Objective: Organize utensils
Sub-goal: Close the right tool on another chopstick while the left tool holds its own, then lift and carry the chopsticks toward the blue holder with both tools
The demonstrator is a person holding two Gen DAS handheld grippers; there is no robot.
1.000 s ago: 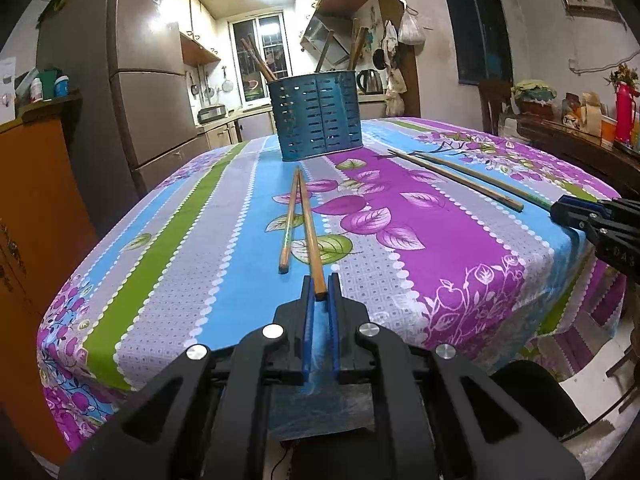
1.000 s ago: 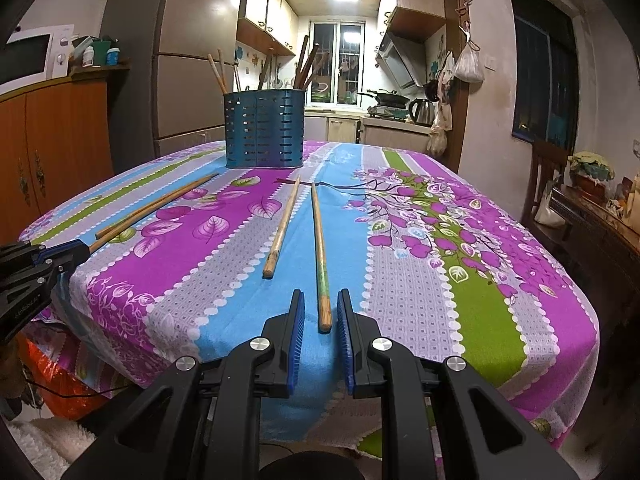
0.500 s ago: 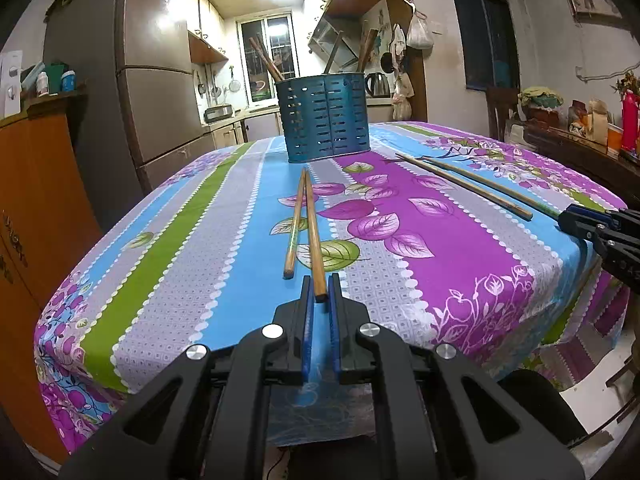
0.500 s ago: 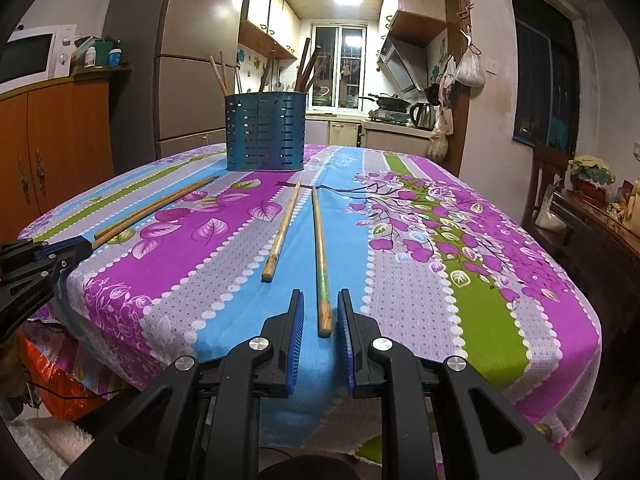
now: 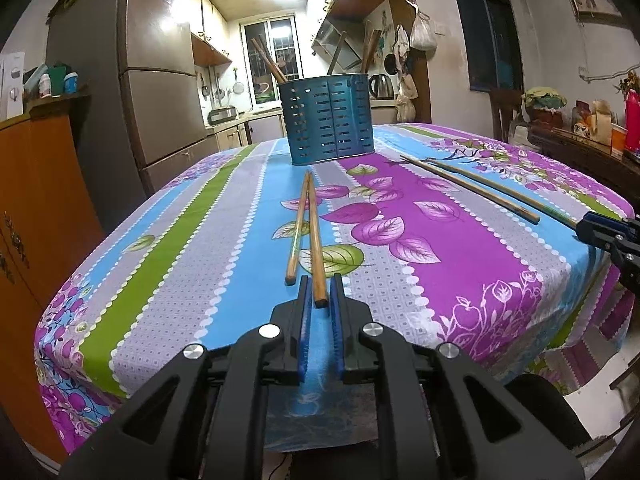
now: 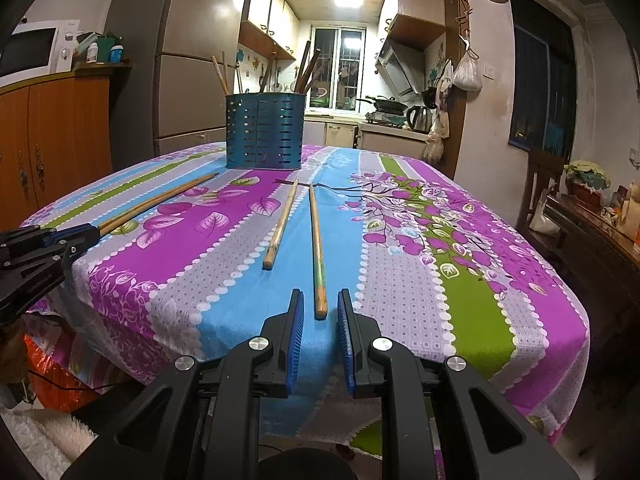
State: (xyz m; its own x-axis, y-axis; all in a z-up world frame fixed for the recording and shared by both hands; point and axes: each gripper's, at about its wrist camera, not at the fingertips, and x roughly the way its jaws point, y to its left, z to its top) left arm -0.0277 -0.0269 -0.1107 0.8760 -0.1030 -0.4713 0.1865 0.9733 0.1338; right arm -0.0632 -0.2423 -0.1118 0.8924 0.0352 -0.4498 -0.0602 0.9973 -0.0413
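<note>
A blue slotted utensil holder (image 5: 330, 120) (image 6: 264, 132) stands at the far end of the table with several chopsticks upright in it. Two pairs of wooden chopsticks lie on the flowered tablecloth (image 5: 180, 240). My left gripper (image 5: 320, 284) is shut on the near end of one chopstick (image 5: 314, 240), which rests on the cloth. Its partner (image 5: 298, 232) lies just to the left. My right gripper (image 6: 320, 296) stands open around the near end of another chopstick (image 6: 317, 248), with a gap on each side. That one's partner (image 6: 280, 228) lies to its left.
A tall fridge (image 5: 160, 80) and an orange cabinet (image 5: 36, 200) stand left of the table. A dark sideboard (image 5: 580, 148) with jars and a chair are on the right. The left gripper (image 6: 76, 236) shows at the table's near left corner, the right gripper (image 5: 600, 232) at the near right.
</note>
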